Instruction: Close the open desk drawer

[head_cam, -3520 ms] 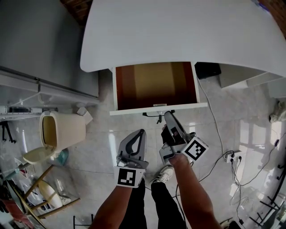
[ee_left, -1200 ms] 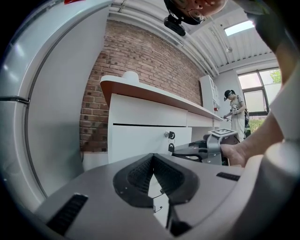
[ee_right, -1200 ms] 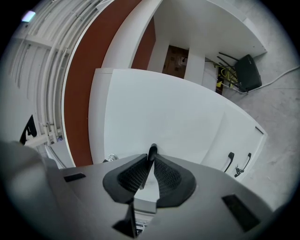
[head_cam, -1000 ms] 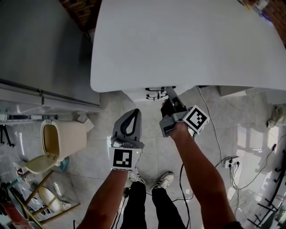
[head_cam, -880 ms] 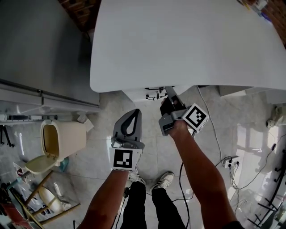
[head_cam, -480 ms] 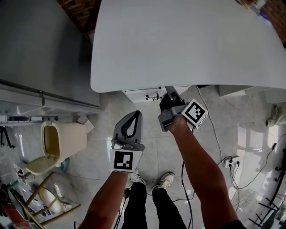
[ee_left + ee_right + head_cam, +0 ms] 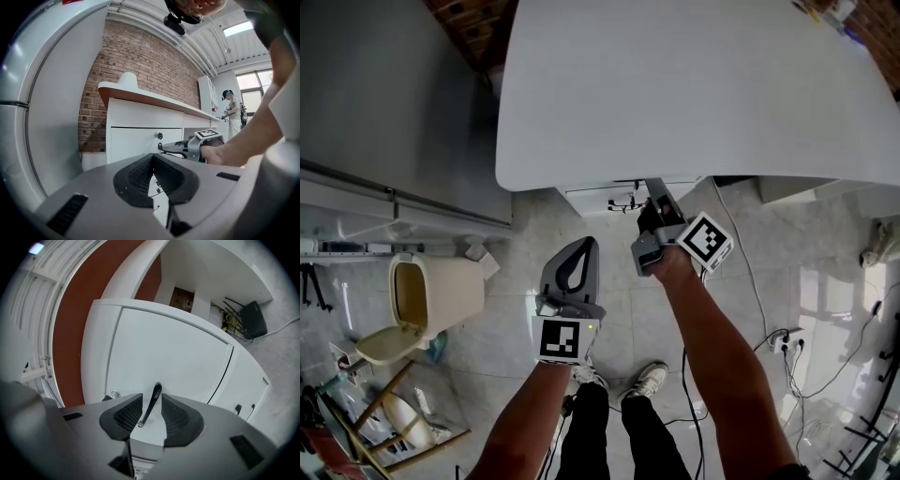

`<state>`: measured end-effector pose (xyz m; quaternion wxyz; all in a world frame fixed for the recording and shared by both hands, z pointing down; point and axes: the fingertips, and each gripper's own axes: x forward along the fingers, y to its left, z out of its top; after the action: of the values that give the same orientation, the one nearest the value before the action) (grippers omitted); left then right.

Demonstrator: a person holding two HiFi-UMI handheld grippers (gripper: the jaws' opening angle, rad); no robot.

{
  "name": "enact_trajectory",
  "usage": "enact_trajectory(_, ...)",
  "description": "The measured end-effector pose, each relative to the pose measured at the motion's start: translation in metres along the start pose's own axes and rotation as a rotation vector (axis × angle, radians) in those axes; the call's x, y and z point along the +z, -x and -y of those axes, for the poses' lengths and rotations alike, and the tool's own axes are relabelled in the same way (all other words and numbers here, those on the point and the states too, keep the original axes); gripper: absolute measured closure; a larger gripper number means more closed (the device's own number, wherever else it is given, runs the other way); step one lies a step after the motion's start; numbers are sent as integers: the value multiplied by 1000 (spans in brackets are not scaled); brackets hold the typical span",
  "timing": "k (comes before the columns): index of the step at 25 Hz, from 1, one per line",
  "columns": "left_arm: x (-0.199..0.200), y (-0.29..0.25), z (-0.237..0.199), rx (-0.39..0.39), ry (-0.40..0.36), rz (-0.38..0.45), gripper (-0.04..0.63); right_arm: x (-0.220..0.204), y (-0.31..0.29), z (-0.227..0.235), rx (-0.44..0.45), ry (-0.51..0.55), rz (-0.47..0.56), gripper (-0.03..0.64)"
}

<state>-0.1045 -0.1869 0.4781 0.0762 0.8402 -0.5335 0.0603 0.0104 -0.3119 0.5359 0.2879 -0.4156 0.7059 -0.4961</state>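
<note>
Under the white desktop [image 7: 694, 84], head view: white drawer front [image 7: 591, 199] sits fully in. Left gripper view: left gripper [image 7: 152, 158] fingers together, idle. Right gripper view: right gripper [image 7: 152, 409] jaws just opened, slim dark handle [image 7: 155, 391] loose betw. pads; withdraw straight back.

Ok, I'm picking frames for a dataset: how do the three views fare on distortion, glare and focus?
Head view: sharp, evenly lit, sun patches glaring on the floor at right. Left gripper view: heavy fisheye, black corners, bright window at right. Right gripper view: fisheye bends the drawer front; the handle is crisp.
</note>
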Motion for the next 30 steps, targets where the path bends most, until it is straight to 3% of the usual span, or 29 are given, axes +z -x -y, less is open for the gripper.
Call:
enact_trajectory(5, 4, 7, 0, 12, 7, 11, 592, -13, 20, -9, -29, 147, -40, 506)
enact_trajectory(8, 5, 15, 4, 15, -8, 13, 592, -21, 37, -31, 22, 233, -64, 514)
enact_trajectory(12, 10, 33, 6, 16, -55, 17, 592, -28, 67, -67, 66, 358, -78, 574)
enact_trajectory(14, 13, 45, 7, 19, -71, 9, 592, -34, 85, -85, 77, 465, -101, 585)
enact_trajectory(18, 26, 66, 19, 17, -66, 0, 592, -51, 127, -119, 68, 775, -183, 591)
enact_trajectory(21, 42, 80, 31, 7, -70, -5, 592, -65, 166, -140, 25, 919, -226, 591)
enact_trajectory(24, 65, 101, 47, -2, -69, -15, 592, -70, 208, -174, -12, 971, -207, 591)
enact_trajectory(30, 144, 144, 80, -45, -56, 35, 592, -31, 274, -248, -66, 1005, -84, 591)
